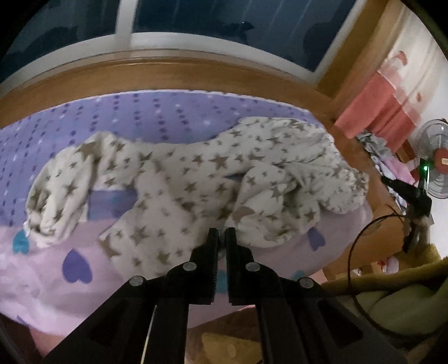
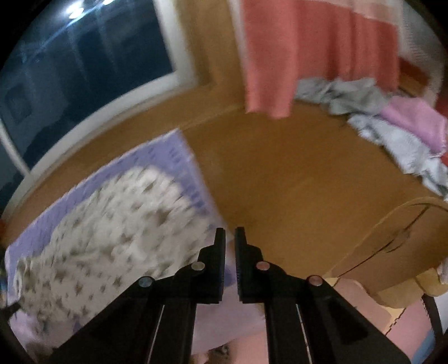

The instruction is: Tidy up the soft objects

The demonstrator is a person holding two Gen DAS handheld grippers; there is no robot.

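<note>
Wooden ledge (image 2: pixel 294 182) and one dark window (image 1: pixel 196 16) frame a bed with a purple dotted sheet (image 1: pixel 140 117). One star-print blanket (image 1: pixel 196 173) lies crumpled across it. Left gripper (image 1: pixel 221 233) pinches the blanket's near edge; right gripper (image 2: pixel 229 233) is nearly closed, empty. One fan (image 1: pixel 435 159) stands aside.

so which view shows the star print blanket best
The left wrist view: the star print blanket lies crumpled across the purple bedding, sharp and nearly whole. The right wrist view catches only its end at lower left, smeared by motion blur.
</note>
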